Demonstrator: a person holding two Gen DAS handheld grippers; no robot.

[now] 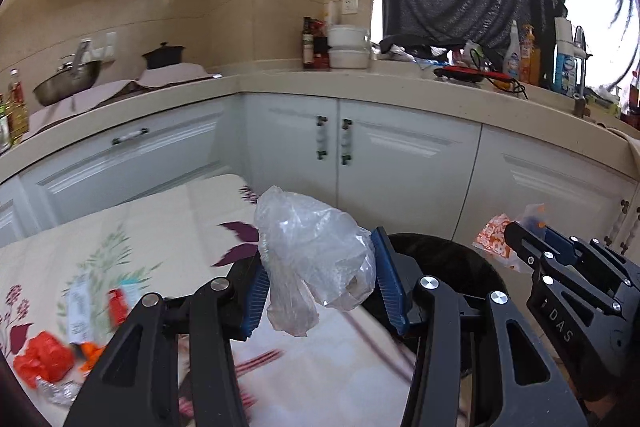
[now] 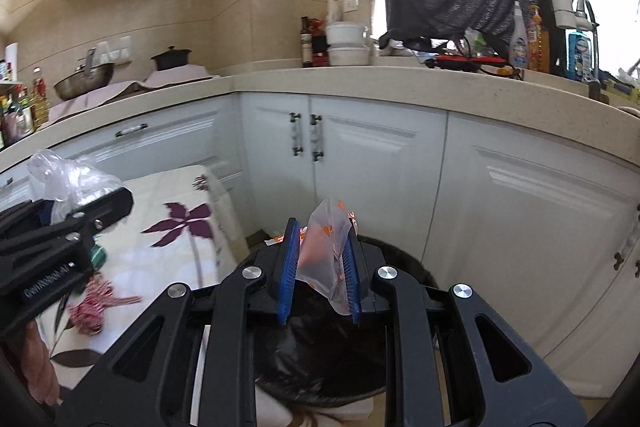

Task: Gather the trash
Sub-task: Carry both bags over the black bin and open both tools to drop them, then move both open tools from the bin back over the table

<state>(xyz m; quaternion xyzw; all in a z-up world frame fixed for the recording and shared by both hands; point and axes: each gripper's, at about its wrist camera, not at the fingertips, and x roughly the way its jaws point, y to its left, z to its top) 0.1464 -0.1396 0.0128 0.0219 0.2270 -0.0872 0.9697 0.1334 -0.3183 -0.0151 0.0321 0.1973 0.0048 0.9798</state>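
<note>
— Clear plastic bag (image 1: 316, 255): where is it?
— Pinched in my left gripper (image 1: 320, 287), above the table (image 1: 168, 227) edge.
— And your right gripper (image 2: 320, 277)?
— Clamped on an orange-printed wrapper (image 2: 326, 259) over the black bin (image 2: 332, 359). Red scraps (image 1: 44, 357) lie at eight o'clock on the table.

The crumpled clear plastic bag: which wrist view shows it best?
The left wrist view: the clear plastic bag fills the centre, pinched between the left gripper pads. The right wrist view catches only its top at the left edge, behind that gripper's body.
</note>
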